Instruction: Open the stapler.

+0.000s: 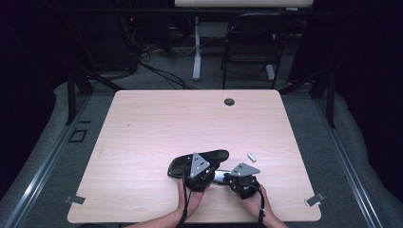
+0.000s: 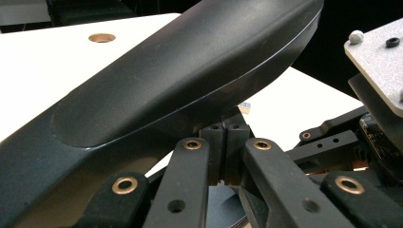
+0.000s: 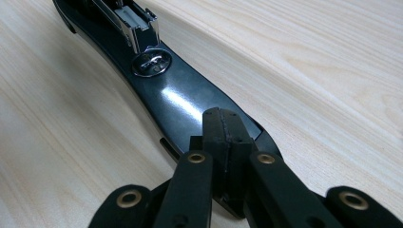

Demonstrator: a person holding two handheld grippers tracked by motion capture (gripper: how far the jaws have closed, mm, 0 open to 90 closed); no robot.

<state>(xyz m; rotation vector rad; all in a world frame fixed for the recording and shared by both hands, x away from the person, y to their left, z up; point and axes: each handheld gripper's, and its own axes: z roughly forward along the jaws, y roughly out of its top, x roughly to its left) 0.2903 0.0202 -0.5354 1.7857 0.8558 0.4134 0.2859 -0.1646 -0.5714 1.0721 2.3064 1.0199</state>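
1. High view. A large black plastic stapler [image 1: 198, 161], swung open, lies near the near edge of the pale wooden table [image 1: 157, 123], its long axis running left to right. The left gripper [image 1: 199, 172] sits at the raised black top arm; the right gripper [image 1: 241, 179] sits at the right end of the base. A small silver strip of staples [image 1: 252, 156] lies just beyond, on the right.

2. Left gripper view. The jaws are clenched together, with nothing visibly pinched between them. The stapler's smooth black top arm [image 2: 180, 80] slants overhead, from near left to far right, just beyond the tips.

3. Right gripper view. The jaws are likewise clenched, tips resting on the glossy black base [image 3: 185, 102]. The base stretches directly away from the tips, towards its metal anvil [image 3: 151, 63] and staple channel [image 3: 127, 19]. The right hand is judged nearer the base, the left nearer the lid.
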